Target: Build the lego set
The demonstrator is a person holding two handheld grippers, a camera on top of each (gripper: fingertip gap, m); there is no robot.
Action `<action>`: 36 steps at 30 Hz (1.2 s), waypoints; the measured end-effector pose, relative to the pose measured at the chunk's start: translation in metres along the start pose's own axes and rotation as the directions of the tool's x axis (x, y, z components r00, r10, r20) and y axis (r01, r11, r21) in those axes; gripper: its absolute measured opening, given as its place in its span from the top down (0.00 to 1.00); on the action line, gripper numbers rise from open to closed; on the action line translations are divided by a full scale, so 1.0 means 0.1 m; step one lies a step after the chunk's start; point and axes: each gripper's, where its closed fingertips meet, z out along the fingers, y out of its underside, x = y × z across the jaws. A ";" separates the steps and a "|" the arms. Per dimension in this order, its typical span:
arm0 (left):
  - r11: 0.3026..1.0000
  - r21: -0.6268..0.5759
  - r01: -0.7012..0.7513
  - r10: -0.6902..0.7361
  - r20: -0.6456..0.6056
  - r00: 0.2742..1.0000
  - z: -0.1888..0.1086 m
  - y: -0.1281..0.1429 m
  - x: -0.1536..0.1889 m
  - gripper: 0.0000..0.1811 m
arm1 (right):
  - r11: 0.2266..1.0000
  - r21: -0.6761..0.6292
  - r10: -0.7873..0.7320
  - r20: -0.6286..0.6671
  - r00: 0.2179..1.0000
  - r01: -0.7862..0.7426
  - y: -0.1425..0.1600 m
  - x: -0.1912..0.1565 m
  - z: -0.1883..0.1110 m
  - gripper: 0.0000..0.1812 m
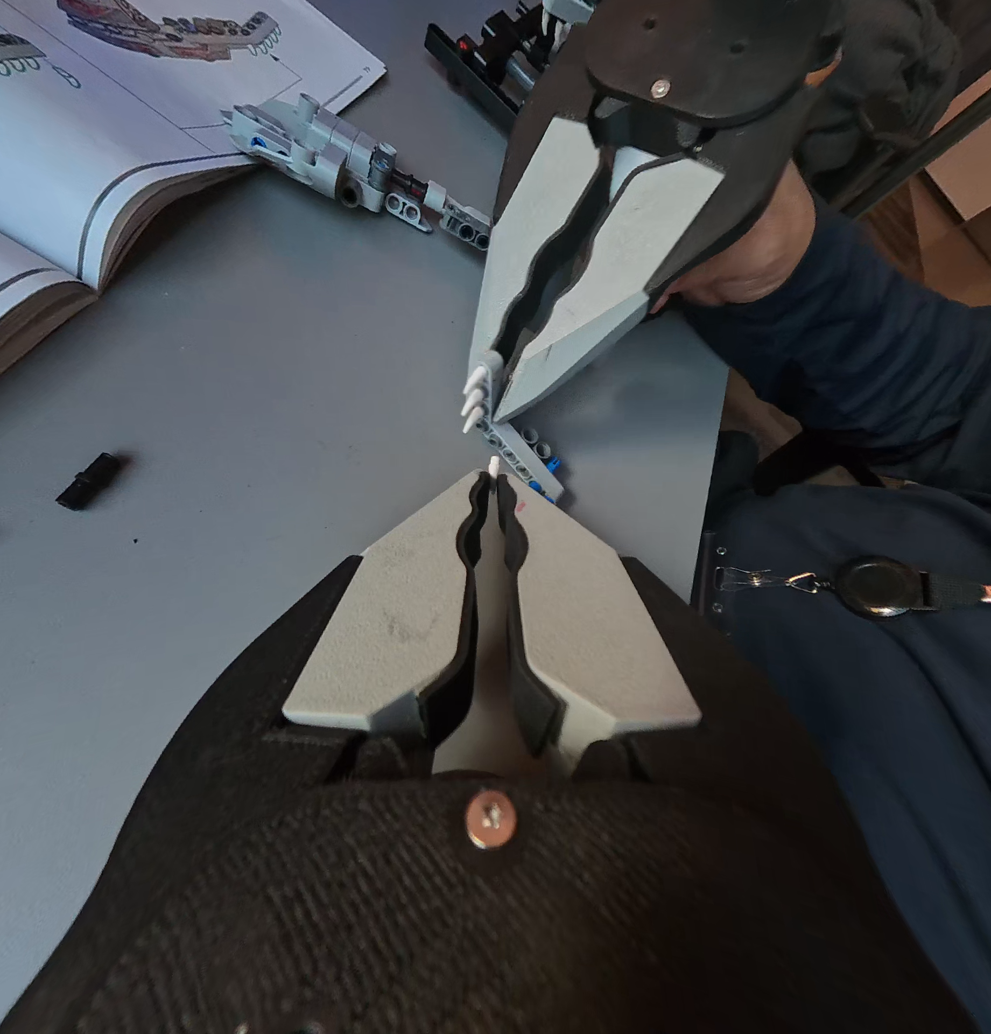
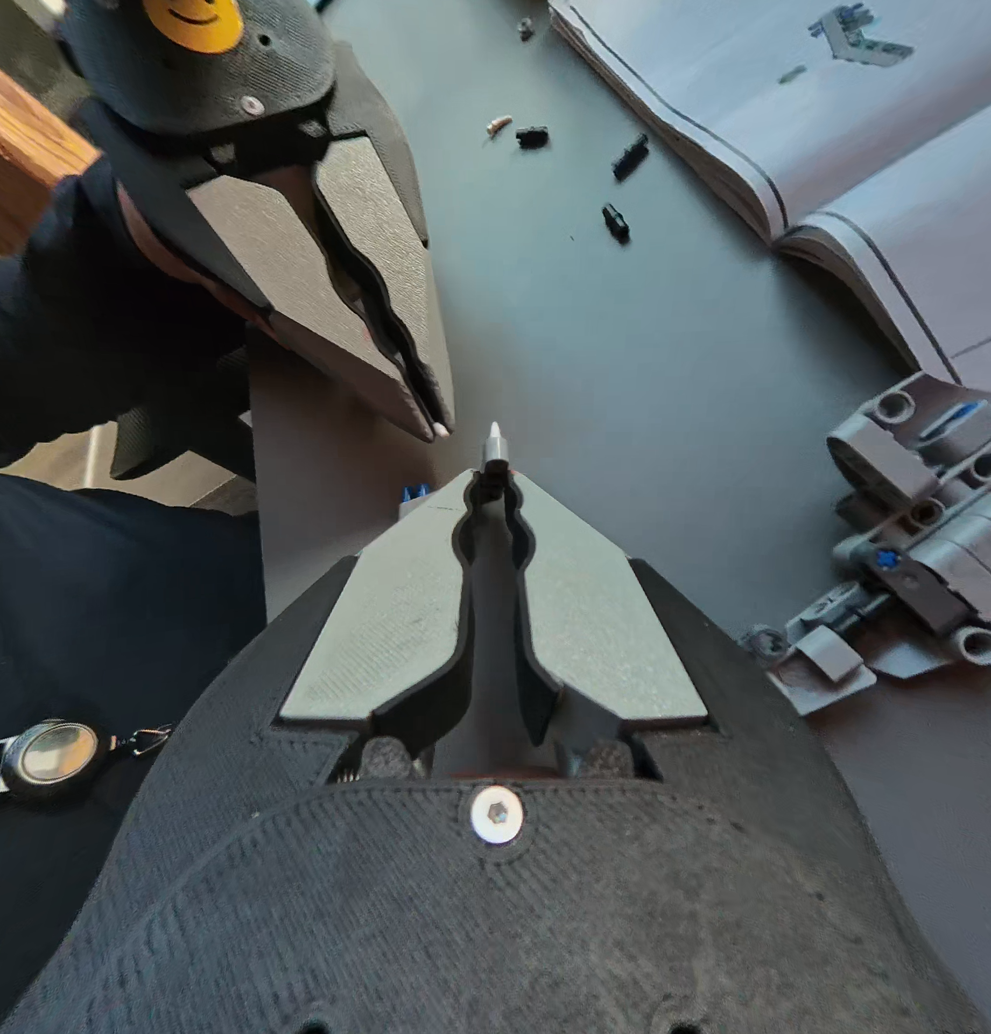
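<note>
My left gripper [image 1: 492, 478] is shut on a small white tooth piece [image 1: 493, 464] that sticks out past its tips. My right gripper [image 1: 496, 375] comes in from the upper right and is shut on a light grey holed beam [image 1: 512, 456] with three white teeth [image 1: 473, 400] along it and blue pins at its lower end. The loose tooth is just short of the beam. In the right wrist view my right gripper [image 2: 494, 473] holds the beam end-on, a tooth [image 2: 494, 439] pointing forward, and the left gripper [image 2: 440, 428] is close at the upper left.
An open instruction booklet [image 1: 90, 140] lies at the far left with a grey lego assembly [image 1: 336, 156] beside it. A black lego frame [image 1: 482, 56] sits farther back. Loose black pins [image 1: 87, 481] lie on the grey table [image 1: 258, 363]. The table edge and a person's lap are at the right. Both grippers' tips are close together, under 4 cm apart.
</note>
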 end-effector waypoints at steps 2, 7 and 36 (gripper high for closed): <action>1.000 -0.024 0.008 -0.008 -0.003 1.000 0.02 0.03 -0.01 1.00 | 0.999 0.033 -0.030 0.052 0.998 0.029 -0.07 -0.06 -0.02 0.97; 0.999 -0.021 -0.034 0.033 -0.035 0.999 0.03 0.02 0.07 1.00 | 0.994 0.070 -0.098 0.170 0.981 0.087 -0.13 -0.19 -0.07 0.97; 1.000 -0.012 -0.012 0.010 -0.136 0.991 0.03 -0.01 0.17 1.00 | 0.984 -0.001 -0.172 0.286 0.943 0.180 -0.06 -0.29 -0.03 0.97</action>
